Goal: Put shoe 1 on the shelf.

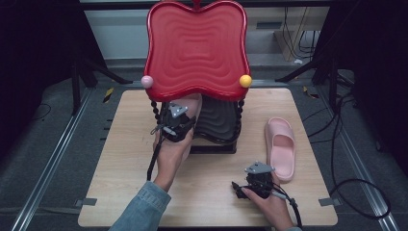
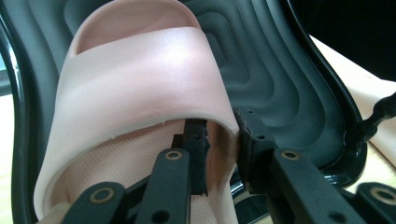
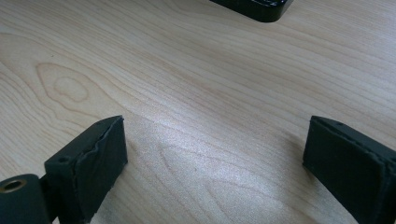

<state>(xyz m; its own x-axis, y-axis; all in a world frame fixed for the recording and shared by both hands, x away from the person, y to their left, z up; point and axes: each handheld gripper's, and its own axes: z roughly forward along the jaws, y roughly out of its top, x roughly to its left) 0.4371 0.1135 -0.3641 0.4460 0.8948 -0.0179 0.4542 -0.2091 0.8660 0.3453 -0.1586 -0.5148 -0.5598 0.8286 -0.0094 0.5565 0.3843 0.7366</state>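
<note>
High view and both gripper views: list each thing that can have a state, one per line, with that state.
left tongs: open, astride the strap's side, pads apparently off it.
right tongs: open, holding nothing, just above the table.
first slipper: sole down on the black shelf.
second slipper: flat on the table, untouched.

A lab or recording studio rather than a home — a wooden worktop (image 1: 207,192) stands on grey carpet between metal floor rails (image 1: 48,159), with black stand legs (image 1: 312,67), trailing cables (image 1: 351,183) and dark curtains around it.
</note>
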